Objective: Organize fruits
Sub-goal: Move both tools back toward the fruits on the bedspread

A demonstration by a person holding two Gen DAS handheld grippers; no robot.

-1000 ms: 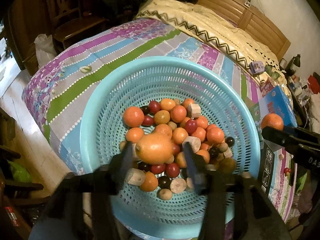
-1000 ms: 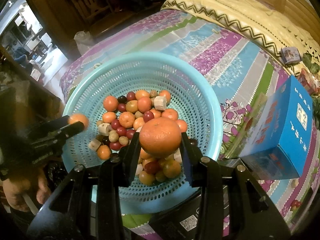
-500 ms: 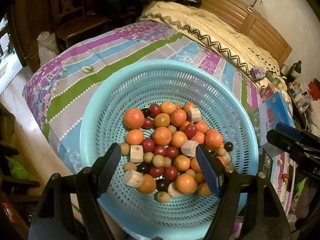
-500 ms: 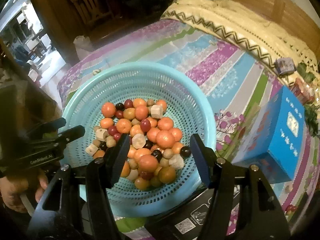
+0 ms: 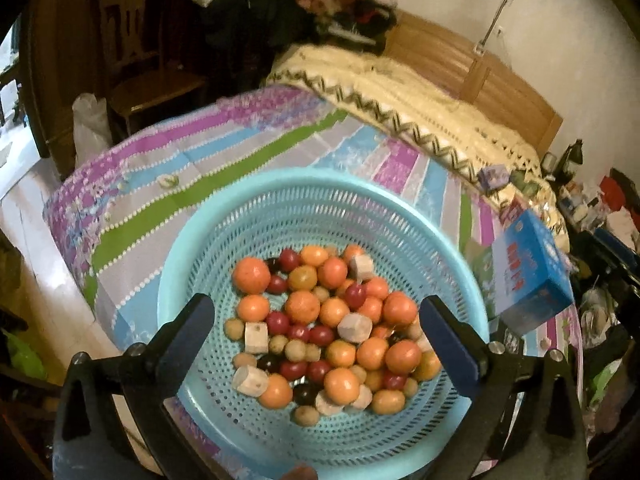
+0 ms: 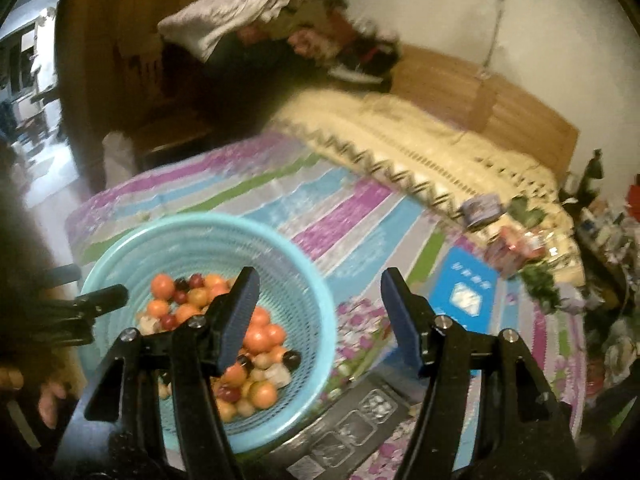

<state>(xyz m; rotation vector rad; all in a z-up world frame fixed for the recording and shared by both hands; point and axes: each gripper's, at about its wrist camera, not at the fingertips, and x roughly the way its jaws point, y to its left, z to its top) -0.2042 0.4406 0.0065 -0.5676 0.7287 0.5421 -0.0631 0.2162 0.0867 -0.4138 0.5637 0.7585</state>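
A light blue perforated basket (image 5: 280, 216) sits on the striped bedspread and holds a pile of mixed fruit (image 5: 332, 320): oranges, small red and dark fruits, pale chunks. My left gripper (image 5: 316, 320) is open and empty above the basket's near side. In the right wrist view the basket (image 6: 304, 280) is at the lower left. My right gripper (image 6: 318, 296) is open and empty, off the basket's right rim above the bedspread. The left gripper's finger (image 6: 100, 298) shows at the left edge.
A blue box (image 5: 532, 268) lies right of the basket; it also shows in the right wrist view (image 6: 466, 288). A dark flat box (image 6: 352, 420) lies at the bed's near edge. A cream blanket (image 5: 420, 92), wooden headboard (image 5: 480, 68), chair (image 5: 152, 76) and right-side clutter surround the bed.
Both grippers opened and let their oranges drop into the basket. Both then drew back and up; the right one swung to the right of the basket.
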